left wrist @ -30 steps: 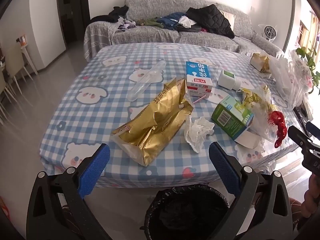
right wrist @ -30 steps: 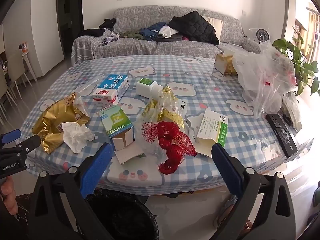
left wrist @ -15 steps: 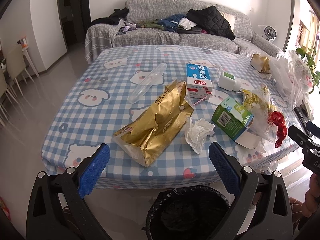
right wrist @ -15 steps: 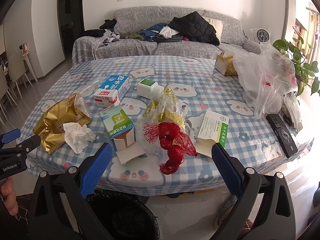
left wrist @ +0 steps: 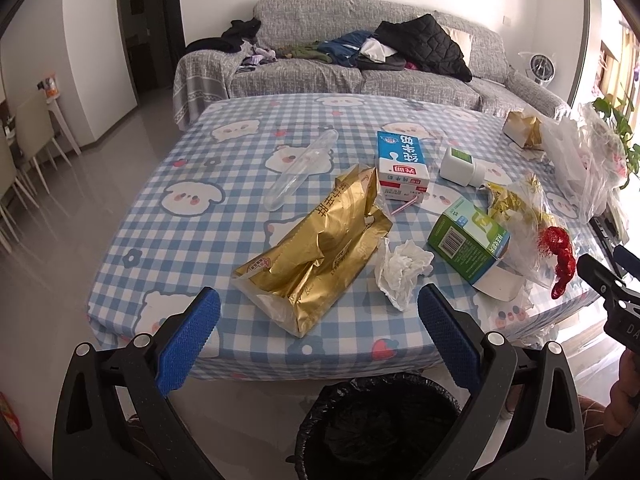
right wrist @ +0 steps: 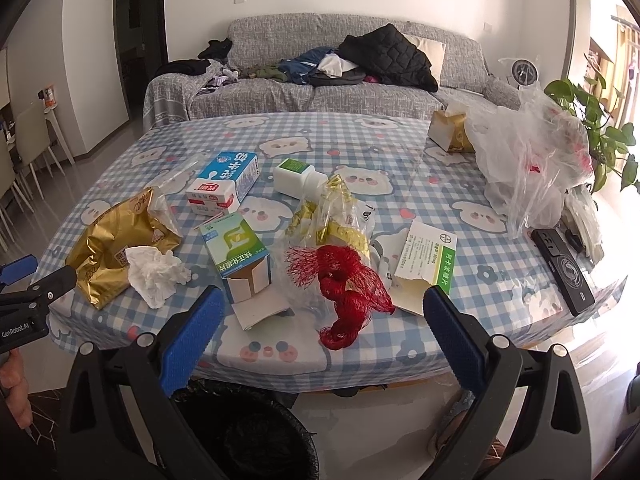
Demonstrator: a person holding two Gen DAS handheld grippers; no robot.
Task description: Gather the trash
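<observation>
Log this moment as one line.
left gripper: open, empty | right gripper: open, empty | gold bag, tissue, red net on table | bin below

The counter [left wrist: 224,168], covered by a blue-and-white checked cloth printed with bears, carries a crumpled gold foil bag [left wrist: 320,248], a wad of white tissue [left wrist: 402,270] just beside it, a blue-and-white milk carton [left wrist: 401,164], a green-and-white cardboard box [right wrist: 236,254], a red mesh net [right wrist: 344,288] and a black phone [right wrist: 562,270] near the right edge.

Crumpled gold bag [left wrist: 316,252], white tissue [left wrist: 402,270] and red netting [right wrist: 344,284] litter the table.
</observation>
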